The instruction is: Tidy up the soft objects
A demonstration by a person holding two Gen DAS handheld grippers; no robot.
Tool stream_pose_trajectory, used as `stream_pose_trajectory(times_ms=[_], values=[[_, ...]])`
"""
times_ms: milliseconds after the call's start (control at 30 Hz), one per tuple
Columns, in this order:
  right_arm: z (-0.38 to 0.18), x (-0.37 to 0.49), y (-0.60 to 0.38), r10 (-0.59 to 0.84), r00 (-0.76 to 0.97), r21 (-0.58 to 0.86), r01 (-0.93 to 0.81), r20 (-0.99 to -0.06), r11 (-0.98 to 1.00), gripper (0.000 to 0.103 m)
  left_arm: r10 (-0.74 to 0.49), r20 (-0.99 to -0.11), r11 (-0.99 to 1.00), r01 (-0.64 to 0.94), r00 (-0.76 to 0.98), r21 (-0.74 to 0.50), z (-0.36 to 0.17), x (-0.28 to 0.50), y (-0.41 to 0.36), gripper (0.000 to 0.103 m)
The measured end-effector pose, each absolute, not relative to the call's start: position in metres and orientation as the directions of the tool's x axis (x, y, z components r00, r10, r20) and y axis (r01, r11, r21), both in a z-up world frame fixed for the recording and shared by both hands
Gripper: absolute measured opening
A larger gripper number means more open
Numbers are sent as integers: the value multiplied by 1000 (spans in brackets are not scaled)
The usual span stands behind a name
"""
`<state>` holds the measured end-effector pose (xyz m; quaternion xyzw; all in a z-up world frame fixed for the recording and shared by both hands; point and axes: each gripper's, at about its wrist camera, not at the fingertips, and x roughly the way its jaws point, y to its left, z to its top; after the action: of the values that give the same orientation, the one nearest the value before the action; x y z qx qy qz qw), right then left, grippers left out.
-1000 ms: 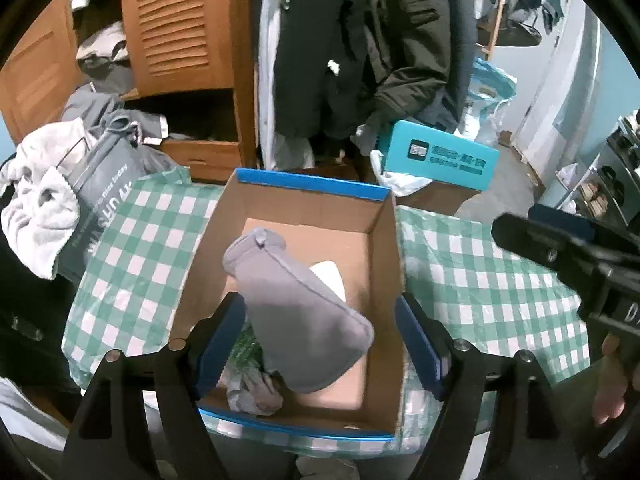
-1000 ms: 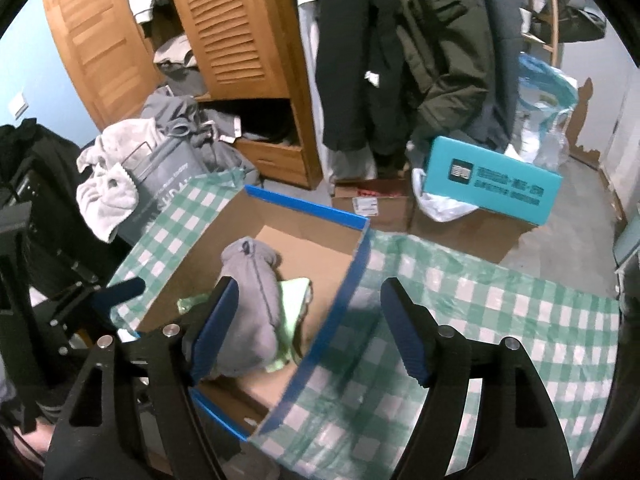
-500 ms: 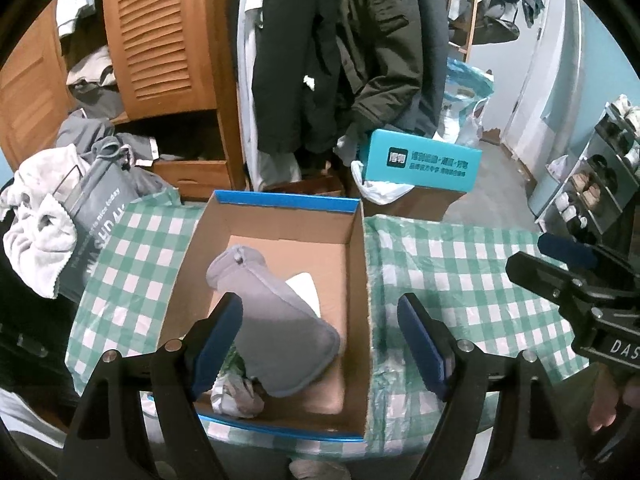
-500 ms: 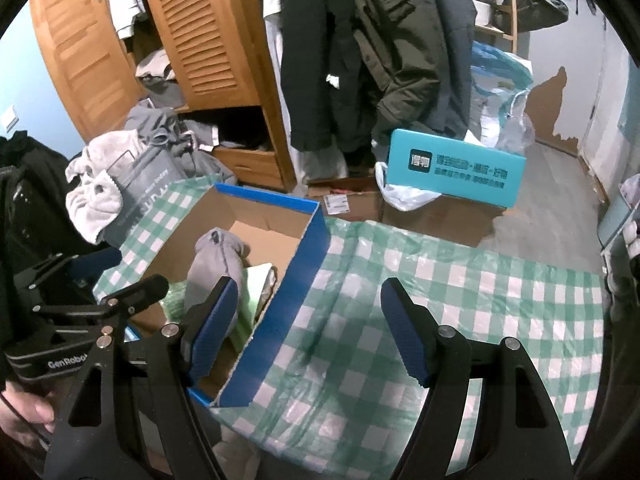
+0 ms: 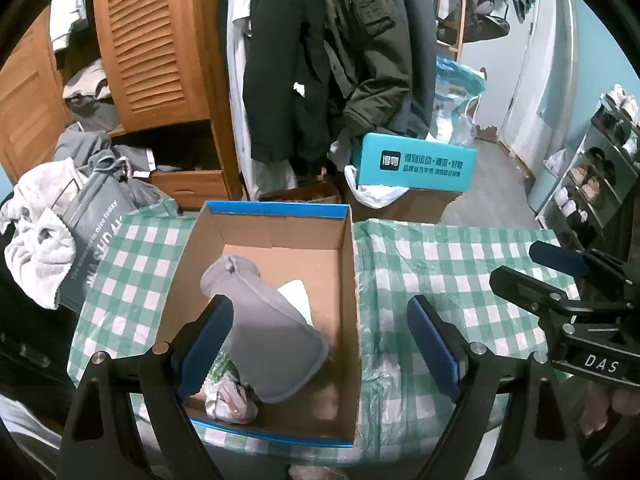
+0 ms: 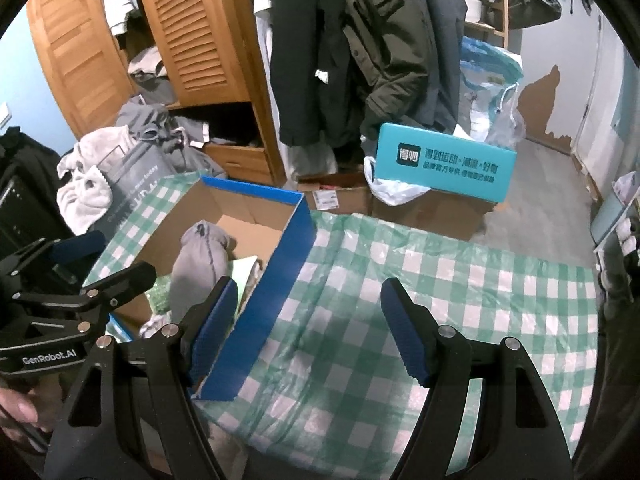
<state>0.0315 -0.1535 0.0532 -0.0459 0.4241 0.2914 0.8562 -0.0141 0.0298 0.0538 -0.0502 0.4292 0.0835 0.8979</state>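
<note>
An open cardboard box with a blue rim stands on the green checked tablecloth. In it lie a grey soft pouch, a pale green cloth and a crumpled pale item. My left gripper is open and empty above the box's near end. My right gripper is open and empty, above the cloth just right of the box wall. Each gripper shows in the other's view: the right one, the left one.
A wooden louvred wardrobe and hanging coats stand behind the table. A teal box sits on cartons on the floor. A grey bag and white towels lie at the left. A shoe rack stands right.
Both grippers have pulled back and up from the box. The right gripper has shifted right, off the box and over the tablecloth. The items in the box have not moved.
</note>
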Motion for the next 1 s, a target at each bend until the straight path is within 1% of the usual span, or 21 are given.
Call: stream_pose_trajectory(times_ms=[1000], values=[[49, 33, -150, 453, 454, 169, -538, -767, 826, 73, 94, -797, 983, -183, 597, -21, 48, -16, 29, 92]])
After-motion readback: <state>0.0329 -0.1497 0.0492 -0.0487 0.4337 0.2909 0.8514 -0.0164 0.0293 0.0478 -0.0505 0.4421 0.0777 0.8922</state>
